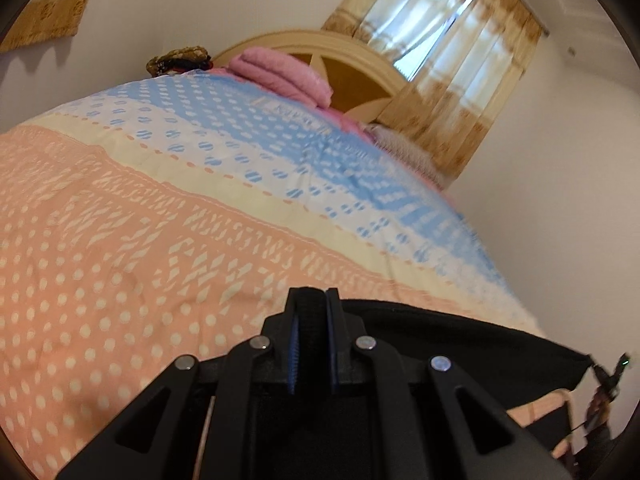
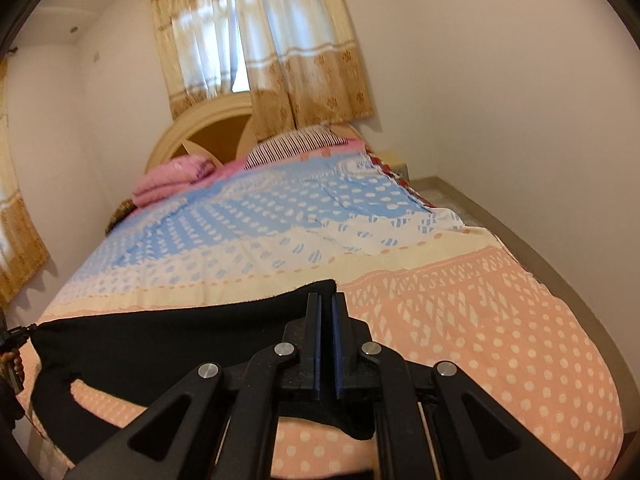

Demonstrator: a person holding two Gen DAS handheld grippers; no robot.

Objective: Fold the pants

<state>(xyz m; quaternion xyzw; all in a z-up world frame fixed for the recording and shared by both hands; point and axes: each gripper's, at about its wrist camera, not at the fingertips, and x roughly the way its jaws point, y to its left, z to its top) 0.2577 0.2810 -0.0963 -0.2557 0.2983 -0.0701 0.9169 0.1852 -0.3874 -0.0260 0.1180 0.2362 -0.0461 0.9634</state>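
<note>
The black pants (image 2: 160, 340) hang stretched between my two grippers above the near end of the bed. My left gripper (image 1: 314, 296) is shut on one corner of the pants (image 1: 460, 344), and the cloth runs off to the right toward the other gripper (image 1: 608, 376). My right gripper (image 2: 327, 300) is shut on the opposite corner, and the cloth runs left to the left gripper (image 2: 16, 336). The top edge is taut; the rest sags down toward the bedspread.
The bed has a pink, cream and blue dotted bedspread (image 1: 140, 240). A folded pink blanket (image 1: 280, 76) and a striped pillow (image 2: 296, 144) lie by the headboard (image 2: 208, 128). A curtained window (image 2: 256, 40) is behind. A wall and floor strip run along the bed's right side (image 2: 520, 220).
</note>
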